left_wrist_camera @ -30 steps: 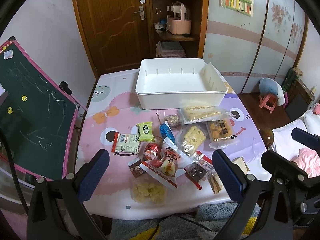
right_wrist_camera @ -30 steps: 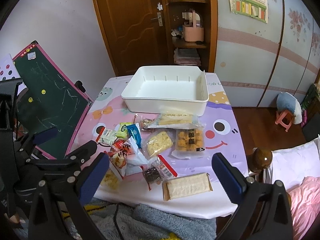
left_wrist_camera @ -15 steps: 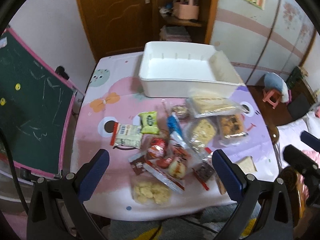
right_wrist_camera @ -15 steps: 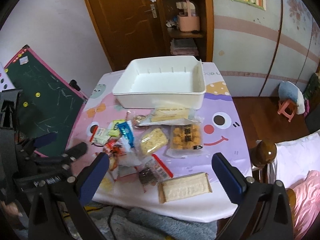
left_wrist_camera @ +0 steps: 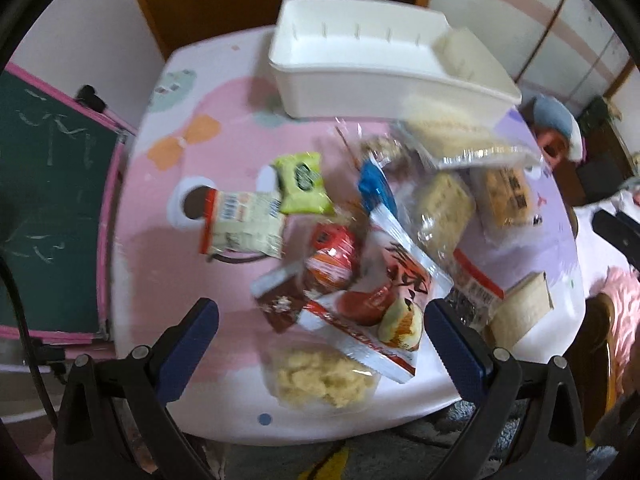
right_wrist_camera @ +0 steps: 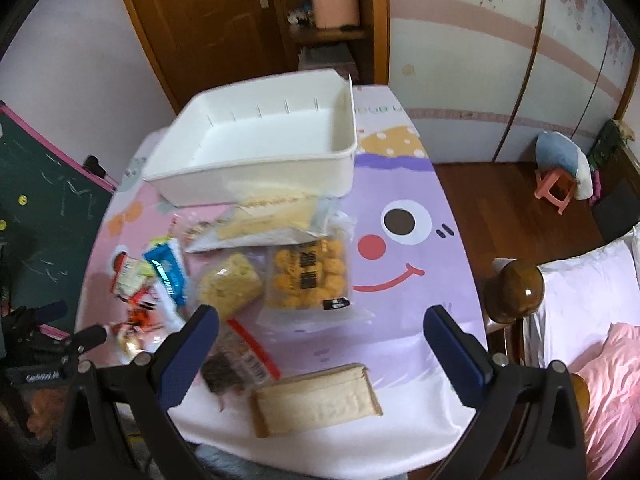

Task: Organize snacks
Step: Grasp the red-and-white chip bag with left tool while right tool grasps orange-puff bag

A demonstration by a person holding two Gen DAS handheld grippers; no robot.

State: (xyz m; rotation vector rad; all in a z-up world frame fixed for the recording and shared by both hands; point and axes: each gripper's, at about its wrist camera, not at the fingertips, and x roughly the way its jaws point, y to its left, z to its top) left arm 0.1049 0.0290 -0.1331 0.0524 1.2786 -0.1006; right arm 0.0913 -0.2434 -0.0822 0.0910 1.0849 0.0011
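Note:
An empty white bin (left_wrist_camera: 372, 60) stands at the far side of the table; it also shows in the right wrist view (right_wrist_camera: 260, 148). Several snack packs lie in front of it. My left gripper (left_wrist_camera: 320, 320) is open above a red-and-white pack (left_wrist_camera: 384, 300) and a clear bag of yellow puffs (left_wrist_camera: 320, 376). My right gripper (right_wrist_camera: 320, 324) is open above the table front, over a wrapped sandwich biscuit (right_wrist_camera: 316, 398) and near a bag of orange balls (right_wrist_camera: 308, 276). Neither holds anything.
A green chalkboard (left_wrist_camera: 48, 184) leans at the table's left edge. A bedpost knob (right_wrist_camera: 514, 290) and bed (right_wrist_camera: 580, 304) stand at the right. A wooden door and shelf are behind the table. The table's front edge is close below both grippers.
Both grippers have moved forward and down toward the snacks, which now look larger. Both stay open. No snack has moved.

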